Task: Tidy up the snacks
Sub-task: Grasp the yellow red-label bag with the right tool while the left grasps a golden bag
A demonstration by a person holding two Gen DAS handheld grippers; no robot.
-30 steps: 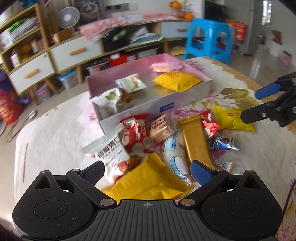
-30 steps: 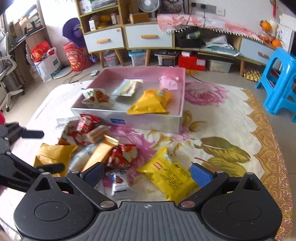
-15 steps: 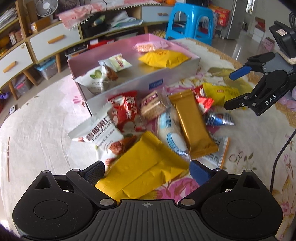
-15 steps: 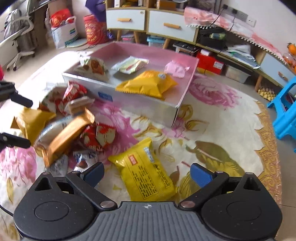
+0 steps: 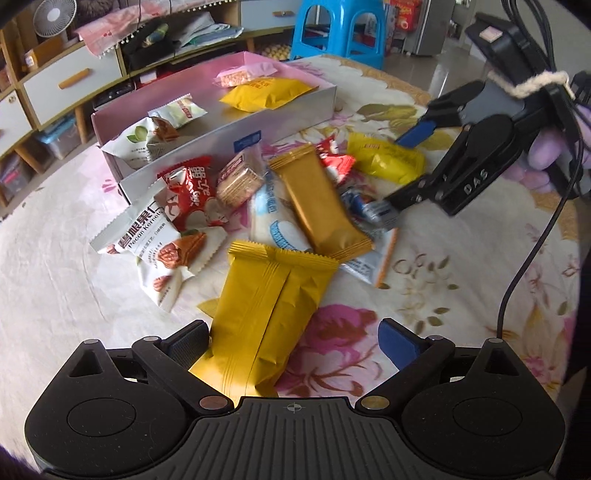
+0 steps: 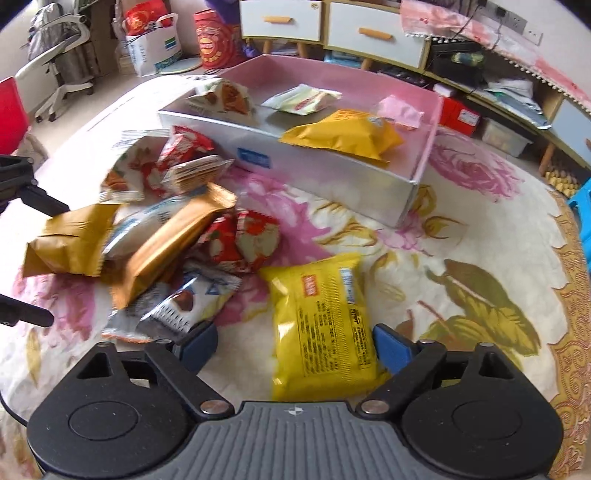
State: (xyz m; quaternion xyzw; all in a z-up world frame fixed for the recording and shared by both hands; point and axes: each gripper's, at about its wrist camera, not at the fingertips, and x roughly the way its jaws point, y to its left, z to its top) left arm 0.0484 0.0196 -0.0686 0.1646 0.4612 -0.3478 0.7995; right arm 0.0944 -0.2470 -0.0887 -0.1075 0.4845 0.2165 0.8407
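A pile of snack packets lies on the floral cloth in front of a pink-lined silver box (image 5: 288, 110) that holds several packets. My left gripper (image 5: 293, 341) is open, its fingers on either side of the near end of a flat golden-yellow packet (image 5: 266, 306). My right gripper (image 6: 291, 349) is open around the near end of a bright yellow packet (image 6: 325, 317). In the left wrist view the right gripper (image 5: 410, 166) hovers over that yellow packet (image 5: 384, 160). A long gold bar (image 5: 317, 199) and red packets (image 5: 188, 192) lie in the pile.
The box (image 6: 369, 184) stands behind the pile in the right wrist view. A blue stool (image 5: 332, 26) and low cabinets with drawers (image 6: 369, 33) stand beyond the table. A cable (image 5: 532, 254) hangs from the right gripper.
Both grippers have moved down and forward toward the pile. The left now brackets the golden-yellow packet and the right brackets the bright yellow packet. Both stay open.
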